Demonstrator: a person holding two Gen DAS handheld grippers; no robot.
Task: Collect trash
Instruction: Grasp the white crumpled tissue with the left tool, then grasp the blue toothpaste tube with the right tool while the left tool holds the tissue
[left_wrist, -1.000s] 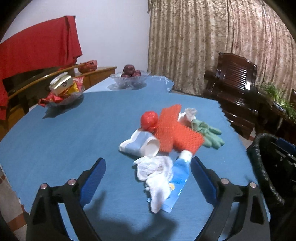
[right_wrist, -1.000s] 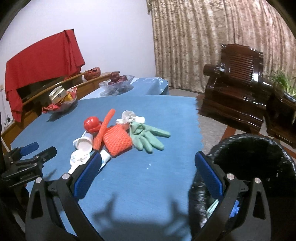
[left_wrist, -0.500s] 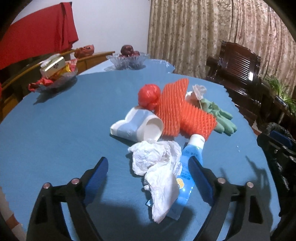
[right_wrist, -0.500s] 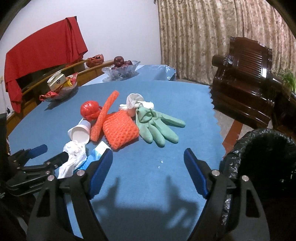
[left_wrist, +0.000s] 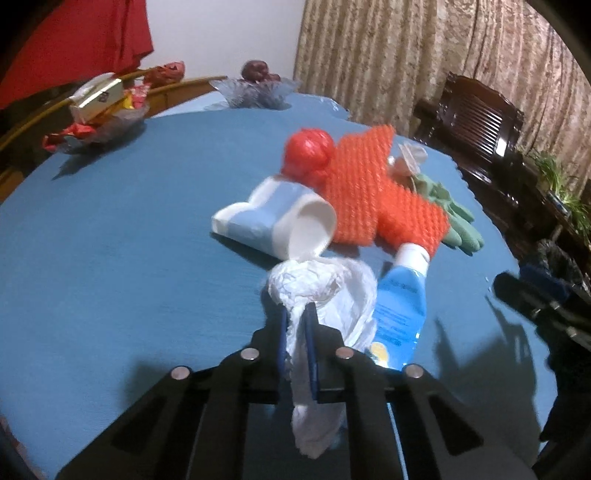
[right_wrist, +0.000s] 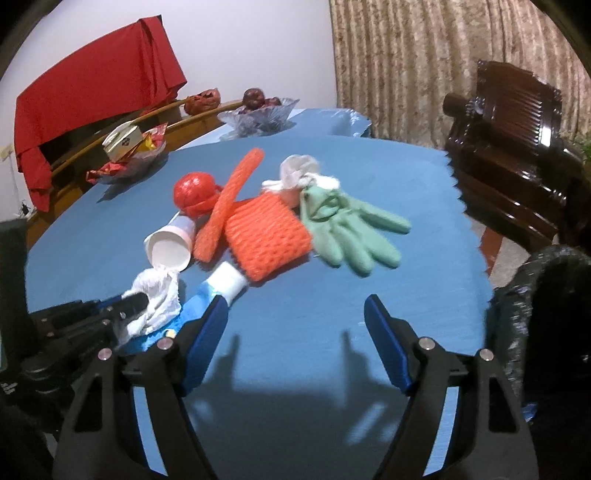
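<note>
- The left gripper (left_wrist: 295, 325) is clamped on the crumpled white tissue (left_wrist: 325, 291), which lies on the blue table (left_wrist: 110, 258) and trails back between its fingers.
- Just right of that gripper lies a blue tube (left_wrist: 400, 306); ahead of it, a paper cup (left_wrist: 280, 221) and orange foam netting (left_wrist: 369, 192).
- The right gripper (right_wrist: 295, 317) is closing with nothing between its fingers, over bare table; the green glove (right_wrist: 351, 229) lies ahead of it.
- A black-lined bin (right_wrist: 535, 314) stands to its right.

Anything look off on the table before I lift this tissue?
The paper cup lies tipped on its side, mouth toward the crumpled tissue clamped in the left tongs. The blue tube lies right against that tissue and may shift. Nothing looks spilled.
</note>
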